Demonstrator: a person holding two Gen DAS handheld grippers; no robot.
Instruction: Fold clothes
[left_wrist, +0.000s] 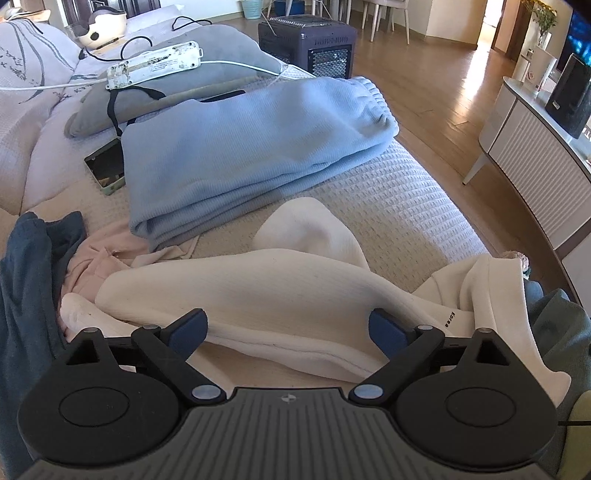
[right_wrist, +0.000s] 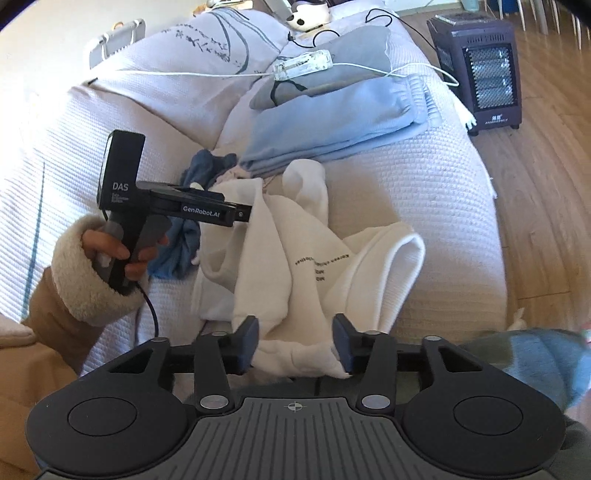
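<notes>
From the left wrist, a waffle-textured bed cover (left_wrist: 388, 184) met wooden flooring (left_wrist: 424, 92), with a dark heater (left_wrist: 314, 44) beyond. Folded light-blue trousers (left_wrist: 240, 147) lay flat; a ribbed white sweatshirt (left_wrist: 240, 291) sprawled crumpled just below them. The left gripper (left_wrist: 288, 328) hung over a sleeve, jaws wide apart, gripping nothing.

From the right wrist, the sweatshirt lay mid-bed beside a dark blue garment (right_wrist: 177, 243). A hand (right_wrist: 118, 247) in a fleecy cuff held the left tool. The right gripper (right_wrist: 295, 343) stood partly apart, white hem between its pads, unclamped.
</notes>
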